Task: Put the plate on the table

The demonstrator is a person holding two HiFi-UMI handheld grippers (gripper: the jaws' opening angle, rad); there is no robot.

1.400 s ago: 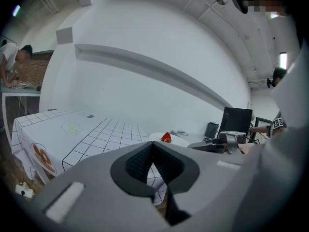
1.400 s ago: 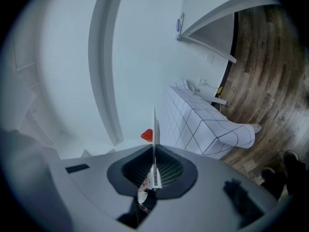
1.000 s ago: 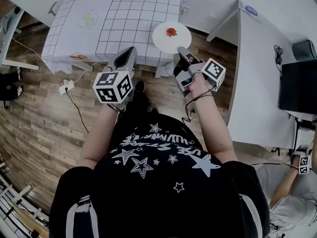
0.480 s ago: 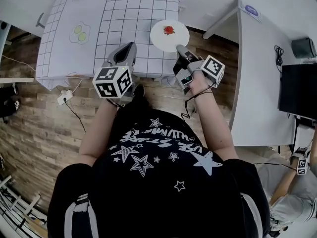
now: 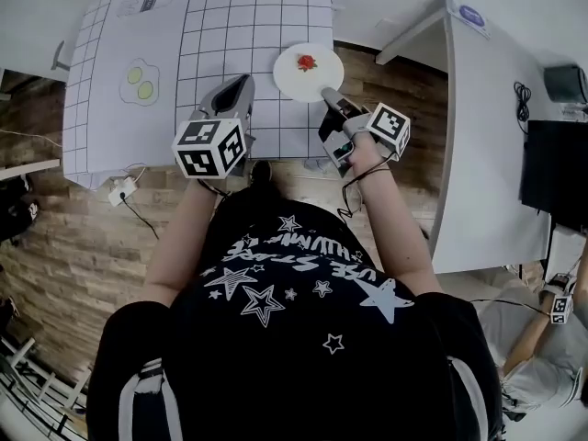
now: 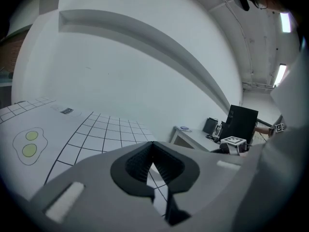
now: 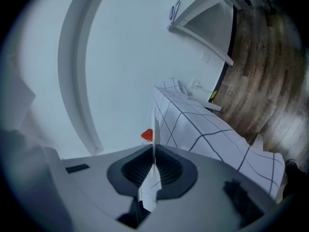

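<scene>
A white plate (image 5: 308, 72) with a small red piece of food (image 5: 307, 62) on it hangs over the near right part of the grid-patterned table (image 5: 230, 35). My right gripper (image 5: 328, 95) is shut on the plate's near rim. In the right gripper view the plate (image 7: 153, 124) shows edge-on as a thin white line between the jaws of the right gripper (image 7: 153, 166), with the red food (image 7: 147, 135) beside it. My left gripper (image 5: 241, 85) is shut and holds nothing, over the table's front edge to the left of the plate. In its own view the left gripper (image 6: 153, 152) points across the grid cloth (image 6: 96, 129).
A fried-egg picture (image 5: 140, 83) is printed on the cloth at the left. A white desk (image 5: 487, 108) stands at the right with a black box (image 5: 556, 163) beyond it. A power strip (image 5: 122, 189) lies on the wooden floor. Another person (image 5: 542, 356) is at the lower right.
The table has come closer. Both grippers moved forward, and the plate now hangs more over the cloth than over the floor. The right gripper's hold on it has not changed.
</scene>
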